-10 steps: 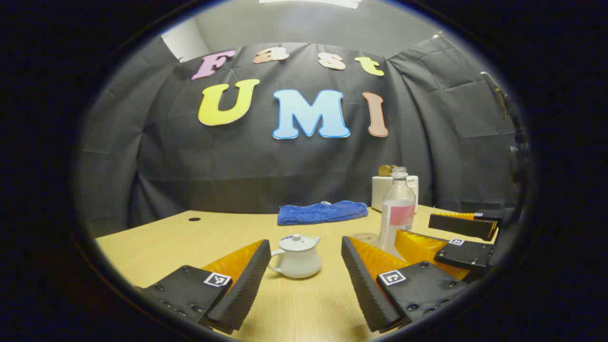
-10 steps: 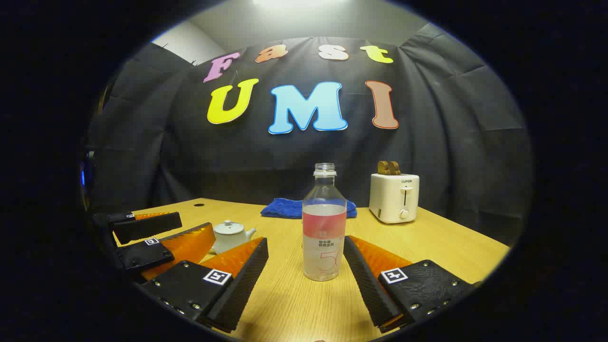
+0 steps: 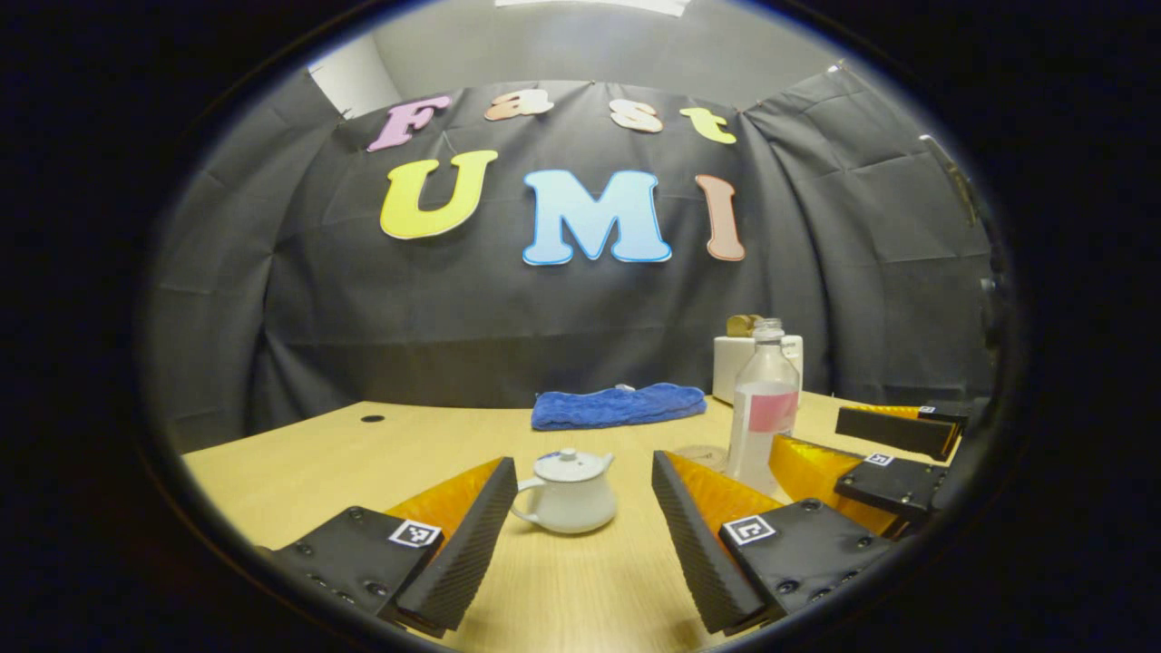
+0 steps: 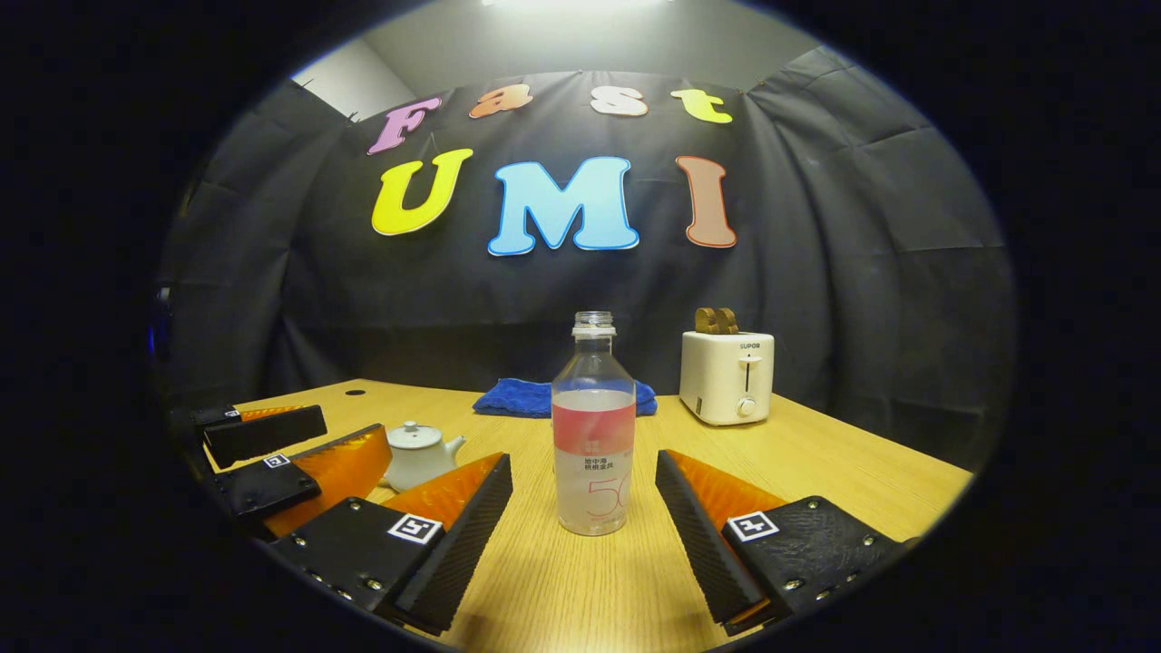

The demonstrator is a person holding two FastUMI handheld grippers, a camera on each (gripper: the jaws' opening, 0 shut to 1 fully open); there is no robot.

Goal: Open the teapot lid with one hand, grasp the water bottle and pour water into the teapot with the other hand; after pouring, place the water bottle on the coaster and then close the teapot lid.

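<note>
- both jaws gape wide: left gripper faces the teapot, right gripper faces the bottle.
- lid's on, bottle stands beside the teapot; nothing's begun.

Surfaces: wood-look table, glazed pot, clear plastic bottle, plush cloth.
Table is pale wood-grain, smooth, low sheen. Teapot and its lid look like glossy glazed ceramic. Water bottle is clear smooth plastic with a matt paper-like label band. Blue towel is soft, fuzzy cloth. Toaster has a smooth satin plastic-looking shell. Left gripper has ribbed matt finger pads; its plates are matt, with screw heads.
</note>
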